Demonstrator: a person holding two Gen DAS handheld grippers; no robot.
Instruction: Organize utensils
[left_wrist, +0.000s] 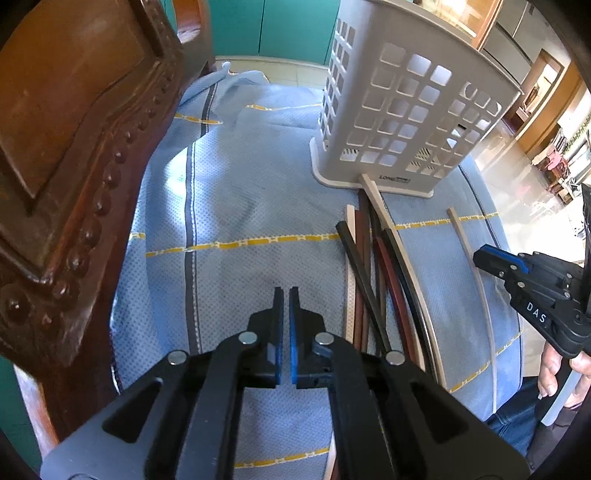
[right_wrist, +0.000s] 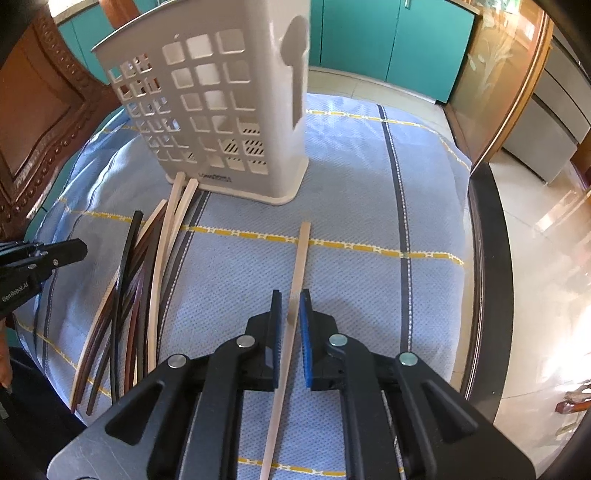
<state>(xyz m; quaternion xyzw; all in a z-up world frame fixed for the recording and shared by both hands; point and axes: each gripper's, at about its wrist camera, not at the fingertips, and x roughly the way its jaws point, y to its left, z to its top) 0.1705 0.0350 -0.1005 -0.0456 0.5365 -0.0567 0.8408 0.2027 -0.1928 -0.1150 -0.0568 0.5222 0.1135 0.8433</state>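
A white perforated utensil holder (left_wrist: 406, 110) (right_wrist: 221, 110) stands upright at the back of a blue cloth. In front of it lies a loose pile of chopsticks (left_wrist: 369, 277) (right_wrist: 129, 295), some black, brown and pale. One pale chopstick (right_wrist: 301, 254) (left_wrist: 463, 236) lies alone on the cloth, to the right of the pile. My right gripper (right_wrist: 290, 293) (left_wrist: 480, 256) hovers over this stick with its jaws nearly together; the stick shows through the narrow gap, not pressed. My left gripper (left_wrist: 286, 291) (right_wrist: 79, 249) is shut and empty over bare cloth, left of the pile.
The blue cloth (left_wrist: 240, 206) (right_wrist: 351, 192) covers a seat-like surface. A carved dark wooden frame (left_wrist: 74, 147) rises close on the left. Teal cabinet doors (right_wrist: 388, 37) stand behind. A hand (left_wrist: 554, 369) holds the right gripper. Shiny floor lies off the right edge.
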